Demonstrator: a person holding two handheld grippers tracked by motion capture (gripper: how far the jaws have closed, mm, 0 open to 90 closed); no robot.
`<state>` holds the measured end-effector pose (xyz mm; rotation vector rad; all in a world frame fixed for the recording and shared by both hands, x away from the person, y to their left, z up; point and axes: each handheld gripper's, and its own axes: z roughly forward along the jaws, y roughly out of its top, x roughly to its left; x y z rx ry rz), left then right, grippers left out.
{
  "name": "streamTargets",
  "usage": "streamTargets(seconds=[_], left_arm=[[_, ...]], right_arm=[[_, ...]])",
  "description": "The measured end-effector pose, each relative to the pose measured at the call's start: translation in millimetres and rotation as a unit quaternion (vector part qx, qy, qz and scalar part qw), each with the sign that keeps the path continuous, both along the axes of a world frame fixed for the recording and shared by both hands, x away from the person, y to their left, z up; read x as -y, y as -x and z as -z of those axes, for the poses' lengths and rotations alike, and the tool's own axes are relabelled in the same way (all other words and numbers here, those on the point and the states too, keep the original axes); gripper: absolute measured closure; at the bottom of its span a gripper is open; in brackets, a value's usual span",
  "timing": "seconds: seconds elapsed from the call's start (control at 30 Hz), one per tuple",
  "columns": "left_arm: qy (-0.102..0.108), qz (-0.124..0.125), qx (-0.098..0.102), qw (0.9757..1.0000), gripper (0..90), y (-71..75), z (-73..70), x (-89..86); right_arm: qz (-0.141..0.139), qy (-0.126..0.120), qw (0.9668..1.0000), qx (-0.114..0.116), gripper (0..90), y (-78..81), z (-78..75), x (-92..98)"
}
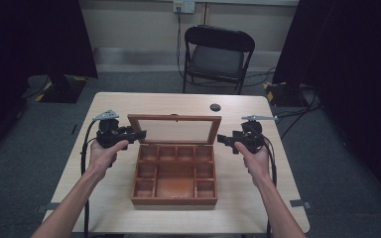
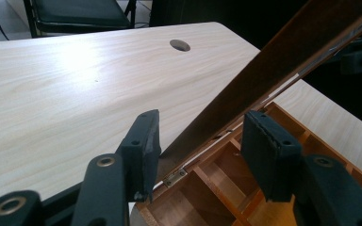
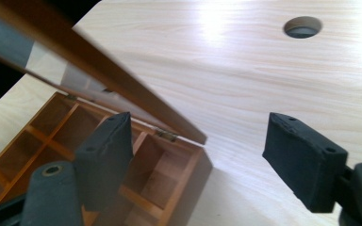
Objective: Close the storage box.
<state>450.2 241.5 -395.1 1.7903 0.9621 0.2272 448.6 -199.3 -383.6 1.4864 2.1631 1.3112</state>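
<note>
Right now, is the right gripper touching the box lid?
Apart. In the right gripper view the right gripper stands with jaws wide; the lid edge ends short of both pads, with bare table between.

Box (image 1: 174, 176) mid-table (image 1: 129, 101), lid (image 1: 174, 130) up at rear; chair (image 1: 218, 52) behind.

One wooden box (image 1: 174, 173), two claws, one chair (image 1: 217, 55), one table (image 1: 119, 104)

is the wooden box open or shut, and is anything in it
Open. The glass-paned lid stands raised on its rear hinges above the wooden box, and every compartment seen from the high view is empty.
</note>
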Motion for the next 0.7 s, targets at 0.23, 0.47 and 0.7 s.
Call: streamTargets(seconds=[0.23,0.47,0.7], left_arm=[[0.011,0.002,-0.003,0.9999,46.4,1.0,-0.3,0.4],[0.003,0.007,-0.001,1.0,44.3,5.0,-1.4,2.0],[-0.001,0.017,-0.003,0.9999,41.0,11.3,-1.1,2.3]], right_arm=[[0.013,-0.015,0.9996,0.018,25.5,0.4,-8.9,8.8],[0.014,-0.024,0.9992,0.029,25.8,0.4,-15.3,8.2],[0.003,-0.029,0.9989,0.036,28.0,3.2,-20.2,0.6]])
